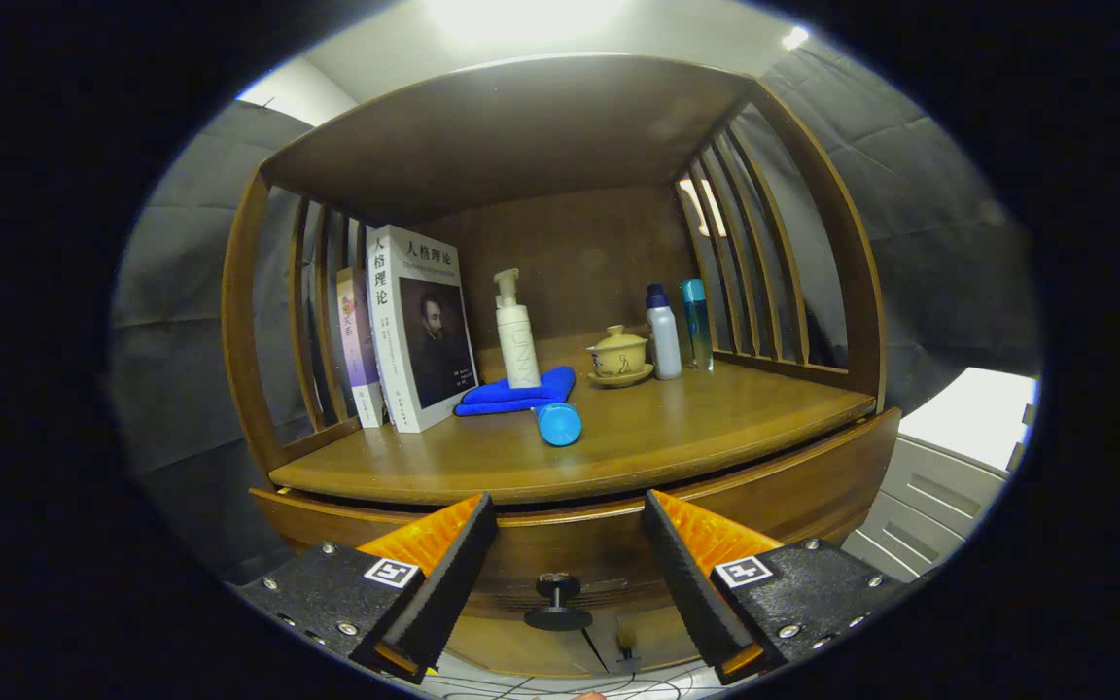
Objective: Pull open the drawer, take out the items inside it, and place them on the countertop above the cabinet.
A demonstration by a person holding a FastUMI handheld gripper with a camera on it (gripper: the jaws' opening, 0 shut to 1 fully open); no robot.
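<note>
Gripper (570,559) fingers were spread wide, nothing held, with the drawer knob (558,603) between them, untouched. Drawer (793,496) front looked closed under the countertop (677,428). Farther: blue cylinder (558,423), blue cloth (516,392), pump bottle (516,335), books (419,326) left, lidded teacup (618,355), two bottles (679,331) right.

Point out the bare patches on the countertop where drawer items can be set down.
Bare wood on the countertop: the front right, ahead of the lidded cup and two bottles, and the front strip before the blue cylinder. Crowded: the back left, with books, blue cloth, pump bottle. The gripper is open around the drawer knob.
</note>
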